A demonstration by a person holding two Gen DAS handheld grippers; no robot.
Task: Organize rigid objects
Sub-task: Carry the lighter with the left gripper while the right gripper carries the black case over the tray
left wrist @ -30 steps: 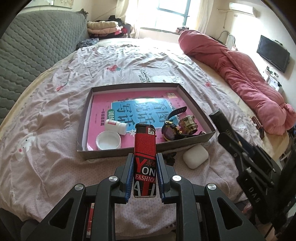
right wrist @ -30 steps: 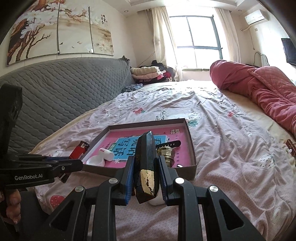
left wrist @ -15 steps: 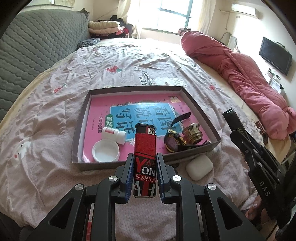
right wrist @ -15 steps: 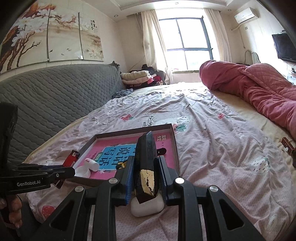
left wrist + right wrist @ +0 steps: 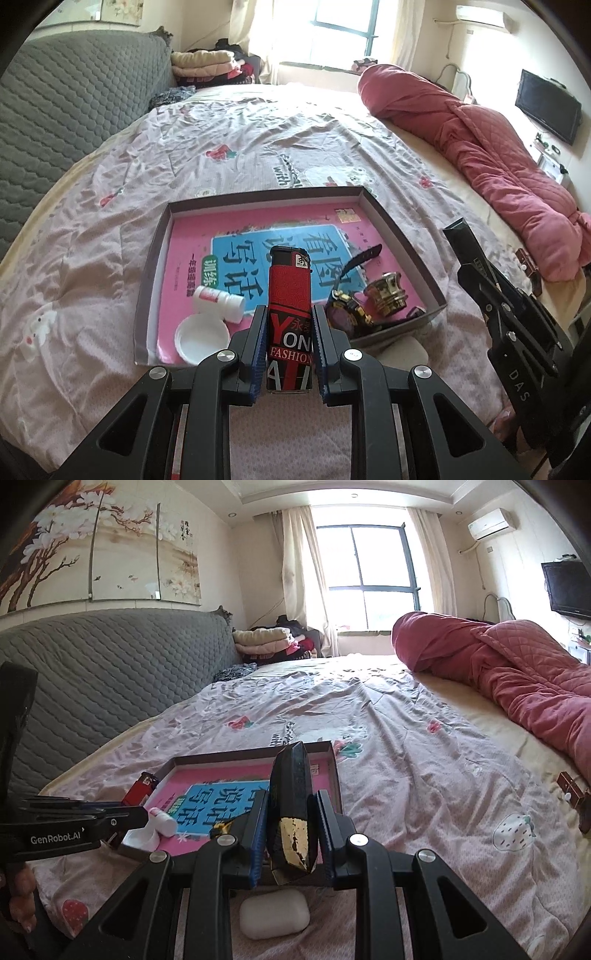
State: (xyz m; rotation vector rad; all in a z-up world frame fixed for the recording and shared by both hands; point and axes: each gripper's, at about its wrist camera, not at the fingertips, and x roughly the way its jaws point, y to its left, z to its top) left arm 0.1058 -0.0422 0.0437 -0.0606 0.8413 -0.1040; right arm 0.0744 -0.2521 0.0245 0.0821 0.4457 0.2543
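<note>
The bed (image 5: 229,155) is carrying a tray (image 5: 400,236) holding a pink book (image 5: 229,236), watch (image 5: 347,310), brass piece (image 5: 388,293), bottle (image 5: 218,297) and cap (image 5: 201,336). Your left tongs (image 5: 289,328) are clenching a red lighter (image 5: 289,295) over its near edge. Your right tongs (image 5: 291,821) are gripping a black tube (image 5: 291,794) above a white case (image 5: 274,914).
</note>
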